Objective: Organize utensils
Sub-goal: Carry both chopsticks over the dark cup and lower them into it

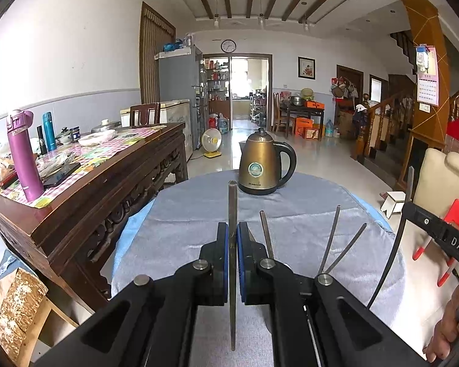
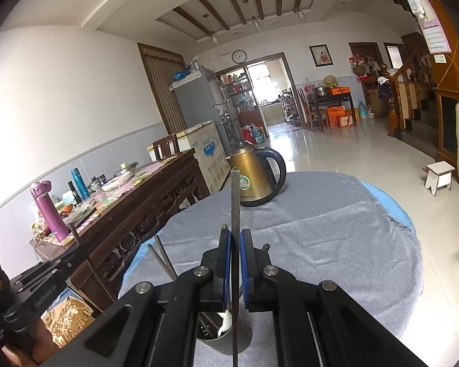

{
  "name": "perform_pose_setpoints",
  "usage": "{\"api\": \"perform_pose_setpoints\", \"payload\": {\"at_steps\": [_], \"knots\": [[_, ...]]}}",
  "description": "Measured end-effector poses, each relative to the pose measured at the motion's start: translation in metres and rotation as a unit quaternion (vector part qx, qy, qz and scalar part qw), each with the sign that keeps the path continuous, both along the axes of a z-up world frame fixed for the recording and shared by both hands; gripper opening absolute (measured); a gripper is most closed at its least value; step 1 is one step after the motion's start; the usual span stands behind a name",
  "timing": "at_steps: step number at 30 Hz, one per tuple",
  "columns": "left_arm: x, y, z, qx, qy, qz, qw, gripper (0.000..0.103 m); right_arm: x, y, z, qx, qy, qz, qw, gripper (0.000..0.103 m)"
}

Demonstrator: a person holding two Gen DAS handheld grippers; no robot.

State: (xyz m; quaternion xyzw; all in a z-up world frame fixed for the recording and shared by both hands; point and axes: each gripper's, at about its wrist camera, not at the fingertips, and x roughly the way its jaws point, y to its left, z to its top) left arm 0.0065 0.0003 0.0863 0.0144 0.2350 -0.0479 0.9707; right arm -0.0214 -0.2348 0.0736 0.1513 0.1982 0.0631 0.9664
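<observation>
Grey cloth [image 1: 180, 232] covers the round table, where each claw is clamped on a dark chopstick. Left gripper [image 1: 233, 238] pinches one chopstick [image 1: 233, 208] upright; right gripper [image 2: 235, 244] pinches another chopstick [image 2: 235, 195] above a metal holder [image 2: 214, 336]. Beyond stands a bronze kettle [image 1: 261, 165].

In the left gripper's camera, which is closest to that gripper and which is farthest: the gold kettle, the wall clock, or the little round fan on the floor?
From the left gripper, which is shut on a chopstick:
1. Gold kettle: nearest, just ahead on the grey-clothed table.
2. Round fan: farther, on the floor beyond the table, slightly left.
3. Wall clock: farthest, high on the back wall above the doorway.
</observation>
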Motion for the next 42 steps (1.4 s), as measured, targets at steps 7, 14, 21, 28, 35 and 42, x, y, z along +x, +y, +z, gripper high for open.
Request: {"api": "perform_pose_setpoints", "payload": {"at_steps": [7, 14, 21, 28, 35, 42], "knots": [[-0.005, -0.003, 0.005, 0.003, -0.008, 0.0, 1.0, 0.005, -0.005, -0.001, 0.006, 0.014, -0.021, -0.001, 1.0, 0.007], [-0.01, -0.004, 0.008, 0.003, -0.016, -0.004, 0.9999, 0.005, -0.009, -0.006, 0.007, 0.026, -0.03, -0.002, 0.999, 0.007], [-0.015, -0.007, 0.013, 0.0, -0.023, -0.007, 0.9997, 0.005, -0.013, -0.007, 0.007, 0.036, -0.04, 0.0, 0.999, 0.007], [-0.019, -0.01, 0.015, 0.001, -0.029, -0.01, 0.9995, 0.005, -0.016, -0.003, 0.006, 0.041, -0.051, 0.002, 0.998, 0.007], [-0.019, -0.009, 0.016, -0.002, -0.029, -0.01, 0.9995, 0.005, -0.016, 0.003, 0.005, 0.042, -0.062, 0.004, 0.997, 0.007], [-0.022, -0.006, 0.022, -0.026, -0.046, -0.021, 0.9984, 0.005, -0.005, 0.008, 0.005, 0.033, -0.089, -0.013, 0.995, 0.007]]}}
